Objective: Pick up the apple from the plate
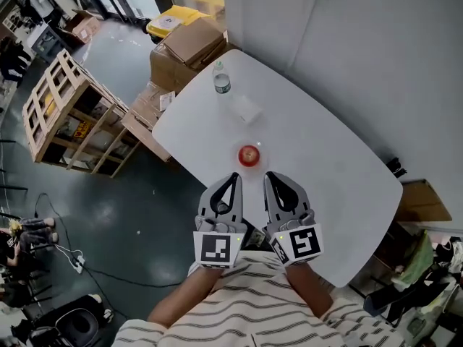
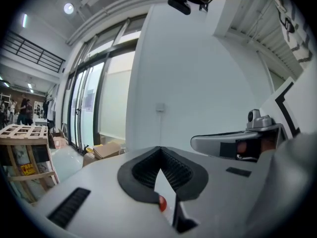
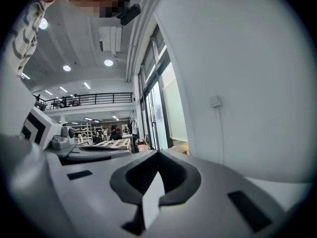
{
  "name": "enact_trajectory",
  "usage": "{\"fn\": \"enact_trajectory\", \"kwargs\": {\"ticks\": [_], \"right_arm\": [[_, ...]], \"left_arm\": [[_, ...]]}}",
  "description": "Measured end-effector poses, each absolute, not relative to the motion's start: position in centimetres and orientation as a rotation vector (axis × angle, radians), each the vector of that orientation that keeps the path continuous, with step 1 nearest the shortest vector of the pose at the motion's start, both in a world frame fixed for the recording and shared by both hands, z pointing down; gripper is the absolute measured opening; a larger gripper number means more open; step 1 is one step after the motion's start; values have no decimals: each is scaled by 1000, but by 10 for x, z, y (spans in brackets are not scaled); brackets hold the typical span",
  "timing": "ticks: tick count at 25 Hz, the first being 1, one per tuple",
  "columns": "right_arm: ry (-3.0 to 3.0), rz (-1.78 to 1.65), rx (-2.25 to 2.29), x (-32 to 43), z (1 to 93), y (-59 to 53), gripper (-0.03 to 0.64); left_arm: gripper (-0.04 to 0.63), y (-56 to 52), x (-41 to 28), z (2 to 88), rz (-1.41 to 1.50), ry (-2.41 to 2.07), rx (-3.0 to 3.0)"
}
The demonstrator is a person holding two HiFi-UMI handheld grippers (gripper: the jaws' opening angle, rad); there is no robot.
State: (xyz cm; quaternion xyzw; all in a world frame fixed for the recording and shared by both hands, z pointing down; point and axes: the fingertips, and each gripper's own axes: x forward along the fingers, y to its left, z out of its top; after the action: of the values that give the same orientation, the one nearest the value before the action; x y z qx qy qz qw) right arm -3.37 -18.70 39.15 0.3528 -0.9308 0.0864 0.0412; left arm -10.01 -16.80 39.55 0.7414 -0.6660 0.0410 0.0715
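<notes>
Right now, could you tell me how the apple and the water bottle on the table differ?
The apple is red and round, on a small plate; the bottle is clear, tall and upright, directly on the table. The apple sits mid-table; the bottle stands near the far end. Neither is held.

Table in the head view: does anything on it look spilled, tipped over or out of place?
Nothing stands out. The apple sits on its plate, the bottle stands upright near a flat white box, and the table shows no spill.
</notes>
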Motion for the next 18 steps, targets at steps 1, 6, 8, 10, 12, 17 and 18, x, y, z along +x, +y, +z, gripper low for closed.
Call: {"fn": "enact_trajectory", "kwargs": {"ticks": [1, 6, 8, 10, 12, 17, 18], "right_arm": [[-2836, 272, 1091, -35, 396, -190, 12], [-2777, 337, 1123, -37, 416, -199, 12], [-2757, 362, 1126, -39, 424, -201, 12], [-2736, 378, 1134, -41, 431, -202, 12], [-2715, 393, 1143, -40, 437, -202, 12], [-2681, 421, 1173, -37, 448, -207, 12], [-2676, 427, 1178, -36, 450, -207, 12]], "left_arm": [[3, -171, -102, 400, 119, -1987, 2233], [3, -187, -105, 427, 149, -1902, 2250], [5, -192, -107, 439, 170, -1880, 2252], [5, -195, -108, 451, 194, -1854, 2251], [5, -197, -106, 463, 214, -1818, 2252], [23, -203, -98, 493, 265, -1739, 2275], [49, -204, -96, 500, 276, -1722, 2276]]}}
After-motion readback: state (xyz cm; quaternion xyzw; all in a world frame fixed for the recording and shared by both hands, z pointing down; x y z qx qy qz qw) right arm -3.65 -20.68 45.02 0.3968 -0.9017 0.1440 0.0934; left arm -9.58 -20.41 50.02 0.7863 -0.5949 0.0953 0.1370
